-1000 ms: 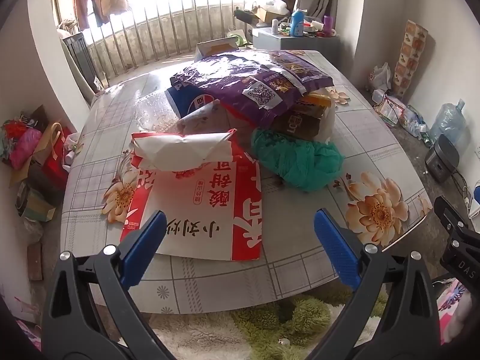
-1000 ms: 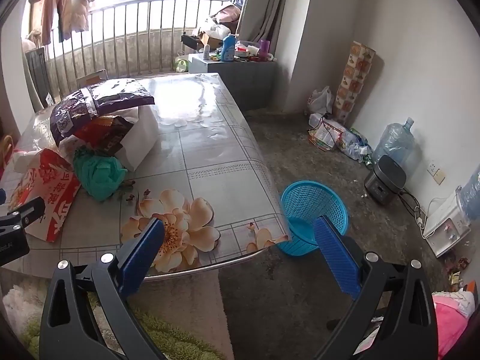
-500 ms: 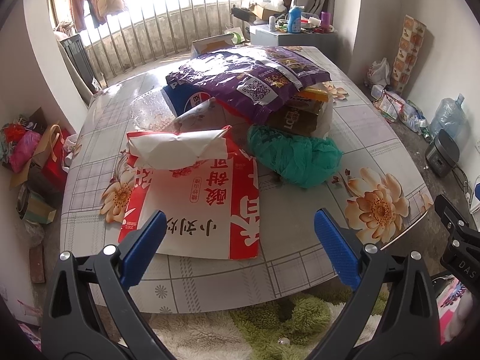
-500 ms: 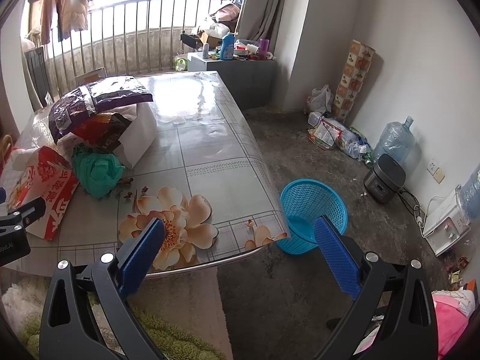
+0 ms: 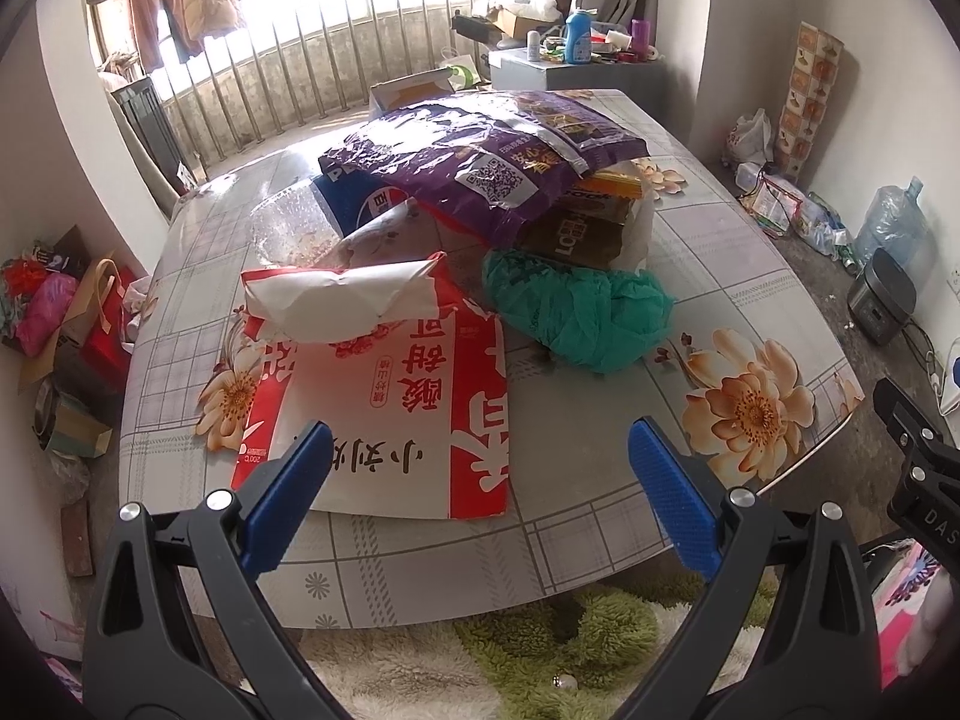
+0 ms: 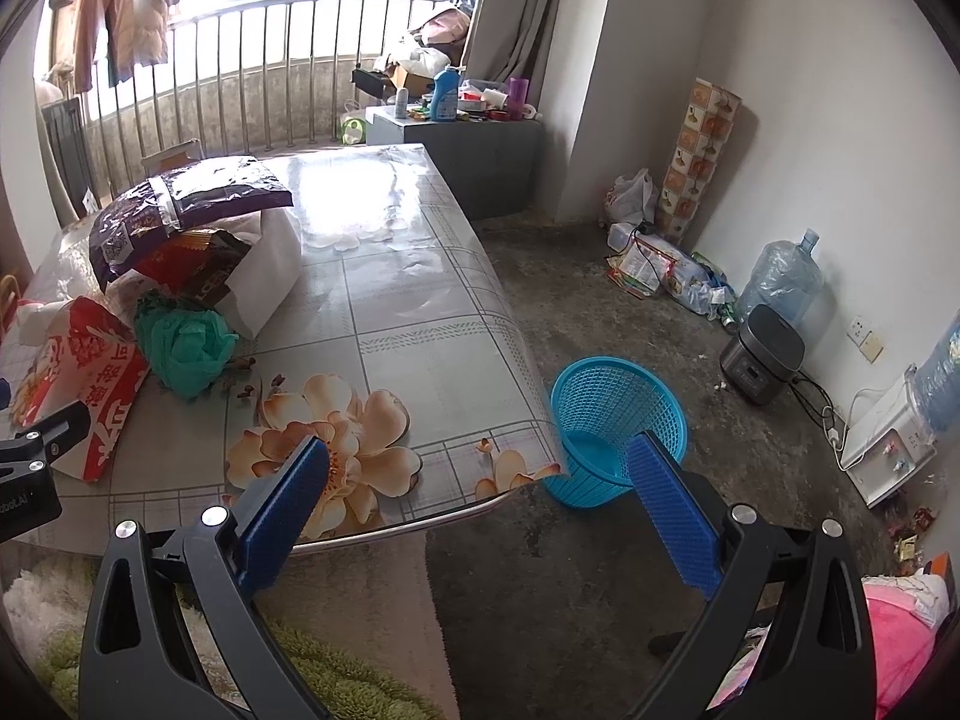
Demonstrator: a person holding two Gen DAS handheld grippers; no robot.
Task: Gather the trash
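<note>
Left hand-held gripper (image 5: 477,468): jaws spread wide, nothing between them, held just over the near edge of the bench (image 5: 420,570). Its blue fingers (image 5: 288,498) frame the lower part of the nearest piece of trash.

Right hand-held gripper (image 6: 477,480): jaws likewise spread and empty, held off the near right corner of the bench, above the floor.

On the bench, nearest the front edge, lies a flat red-and-white paper bag (image 5: 384,414) with printed characters; its far end is folded over, white side up. Just beyond it, toward the right, sits a crumpled green plastic bag (image 5: 576,312), close beside the paper bag's right edge. Whether they touch cannot be told.

Behind these, about mid-bench, is a heap of packaging: a brown carton (image 5: 576,234) and a white bag (image 6: 264,276) underneath, a blue-and-white wrapper (image 5: 360,204) to the left, and a large purple foil bag (image 5: 480,162) draped across the top.

On the floor, just beside the near right corner of the bench, stands a blue mesh basket (image 6: 618,420), upright. No trash is visible in it; the right hand-held gripper's finger hides part of its interior.

The far right part of the bench carries only glare from the window.
</note>
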